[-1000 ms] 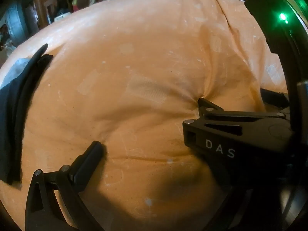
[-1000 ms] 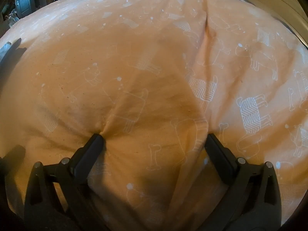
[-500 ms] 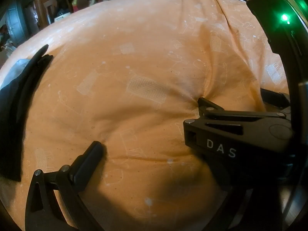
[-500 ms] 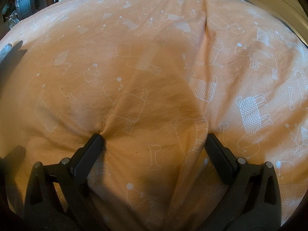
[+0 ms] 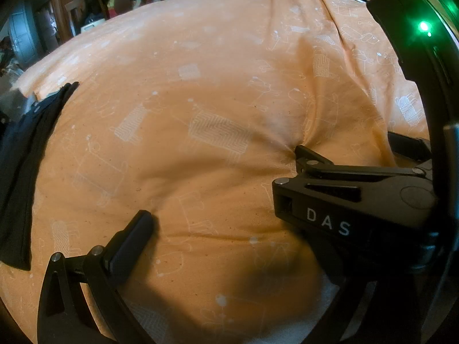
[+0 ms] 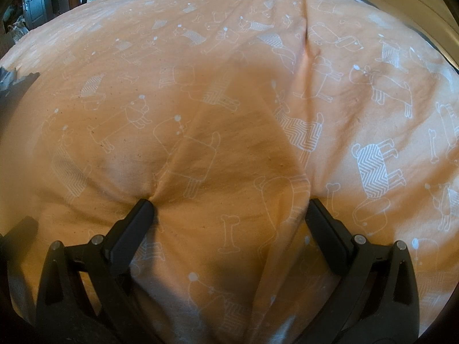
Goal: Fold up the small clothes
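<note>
Right hand-held gripper (image 6: 229,212) spread, fingers pressed into orange cloth (image 6: 258,100); left gripper's state unclear. Closing risks pinching several layers.

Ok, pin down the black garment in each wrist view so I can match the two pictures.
Left wrist view: the black garment lies along the left edge on the orange dog-print sheet.
Right wrist view: only a dark sliver at the far left edge, probably the same garment; too little shows to be sure.
Shared landmark: the long crease in the sheet, also upper right in the left view.
</note>
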Motion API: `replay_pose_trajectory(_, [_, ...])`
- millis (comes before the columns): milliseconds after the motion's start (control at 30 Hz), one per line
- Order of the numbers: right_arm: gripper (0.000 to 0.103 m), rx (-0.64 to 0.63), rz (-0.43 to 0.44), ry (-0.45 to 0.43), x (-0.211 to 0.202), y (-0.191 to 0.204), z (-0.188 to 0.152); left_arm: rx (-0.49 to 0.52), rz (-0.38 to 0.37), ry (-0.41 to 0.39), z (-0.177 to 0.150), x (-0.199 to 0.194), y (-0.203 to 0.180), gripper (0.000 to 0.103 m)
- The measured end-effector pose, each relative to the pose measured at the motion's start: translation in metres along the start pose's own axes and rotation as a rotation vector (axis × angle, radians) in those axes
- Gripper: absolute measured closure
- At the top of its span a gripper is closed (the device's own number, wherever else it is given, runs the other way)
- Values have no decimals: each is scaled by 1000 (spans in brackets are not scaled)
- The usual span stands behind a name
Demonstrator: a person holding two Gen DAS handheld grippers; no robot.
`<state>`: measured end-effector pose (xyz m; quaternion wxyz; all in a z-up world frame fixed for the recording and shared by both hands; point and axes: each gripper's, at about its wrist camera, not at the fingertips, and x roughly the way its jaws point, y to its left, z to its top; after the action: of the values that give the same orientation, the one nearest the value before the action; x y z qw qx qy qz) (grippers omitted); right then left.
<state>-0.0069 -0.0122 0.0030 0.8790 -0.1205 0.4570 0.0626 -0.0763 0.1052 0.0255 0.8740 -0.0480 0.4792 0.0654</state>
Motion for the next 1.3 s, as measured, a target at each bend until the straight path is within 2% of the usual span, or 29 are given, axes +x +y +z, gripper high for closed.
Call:
replay_pose_trajectory(900, [0, 38, 47, -2, 2, -7, -2, 13, -4, -1, -2, 11, -18, 0])
replay_pose_trajectory(1300, [0, 31, 39, 2, 1, -5, -2, 15, -4, -2, -4, 11, -21, 0])
